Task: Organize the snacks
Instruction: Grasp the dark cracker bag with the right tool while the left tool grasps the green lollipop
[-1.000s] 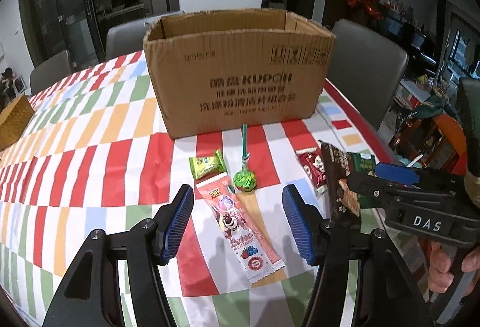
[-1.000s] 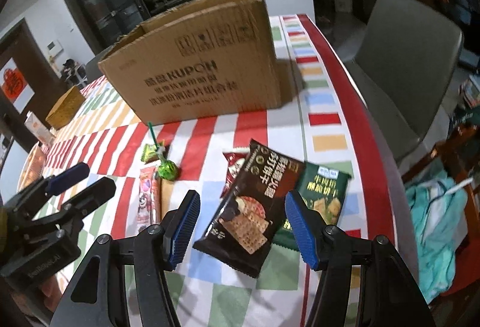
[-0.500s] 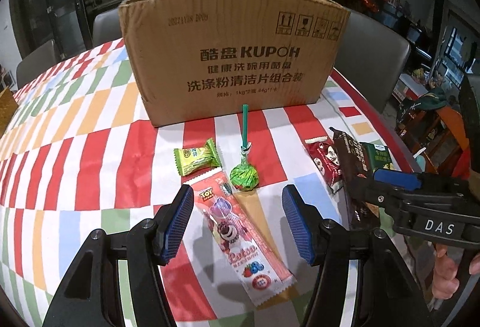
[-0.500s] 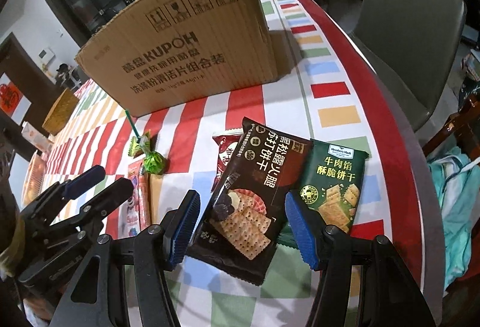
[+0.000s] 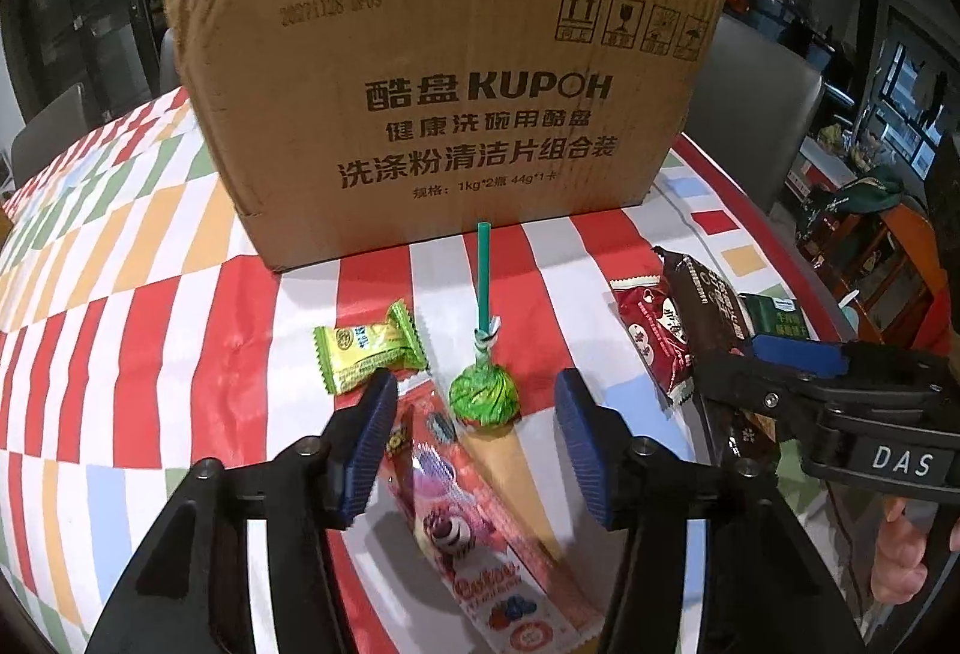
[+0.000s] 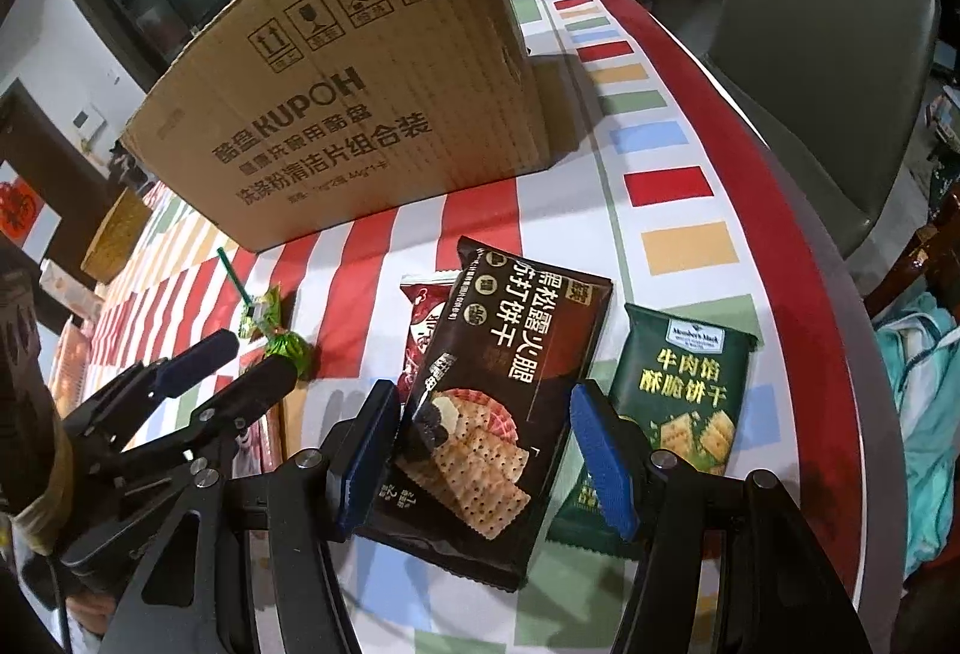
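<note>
On a striped, checked tablecloth point(image 5: 150, 330) in a dim room with grey chairs point(image 6: 822, 72), the left gripper point(image 5: 474, 450) gapes over the green lollipop point(image 5: 483, 395), the right gripper point(image 6: 486, 456) spreads around the dark cracker packet point(image 6: 510, 384), and the cardboard box point(image 5: 444, 114) hides its inside.

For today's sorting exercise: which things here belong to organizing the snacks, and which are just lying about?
Job:
cardboard box
green lollipop
green candy
pink strip snack
red packet
black cracker pack
green biscuit pack

Lying about:
grey chair
teal cloth
</note>
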Tool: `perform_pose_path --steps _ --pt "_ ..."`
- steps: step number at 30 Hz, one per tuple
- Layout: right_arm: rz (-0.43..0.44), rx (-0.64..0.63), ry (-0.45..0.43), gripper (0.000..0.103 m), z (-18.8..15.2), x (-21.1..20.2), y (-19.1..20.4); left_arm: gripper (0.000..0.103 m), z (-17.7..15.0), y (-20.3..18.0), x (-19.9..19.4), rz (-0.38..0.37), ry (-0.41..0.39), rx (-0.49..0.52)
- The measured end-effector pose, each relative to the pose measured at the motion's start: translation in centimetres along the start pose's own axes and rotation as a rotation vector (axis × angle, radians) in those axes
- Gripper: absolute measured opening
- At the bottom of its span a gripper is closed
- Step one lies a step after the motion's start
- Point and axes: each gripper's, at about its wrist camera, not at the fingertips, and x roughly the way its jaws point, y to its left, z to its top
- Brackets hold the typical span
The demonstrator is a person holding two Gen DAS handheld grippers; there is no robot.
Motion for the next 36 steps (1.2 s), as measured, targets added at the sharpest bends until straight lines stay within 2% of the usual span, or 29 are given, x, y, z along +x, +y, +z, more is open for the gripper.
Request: perform_pose_path --steps 9,17,25,36 --pt "0.004 -0.012 -0.001 0.058 0.6 0.8 0.0 0.026 0.3 -0.2 1.7 -0.032 0.044 -0.005" --pt "-0.004 -0.028 -0.011 0.053 0.3 0.5 0.0 0.026 -0.1 -0.2 1.0 -0.045 0.037 -0.037" --pt "0.012 -0.031 -0.029 0.052 0.0 -0.7 0.1 0.026 0.0 -0.8 -1.8 -0.035 -0.002 -0.046" --pt "0.050 -0.078 -0.128 0.052 0.4 -5.2 1.1 0.026 1.0 -2.0 -7.1 -0.038 -0.101 -0.035"
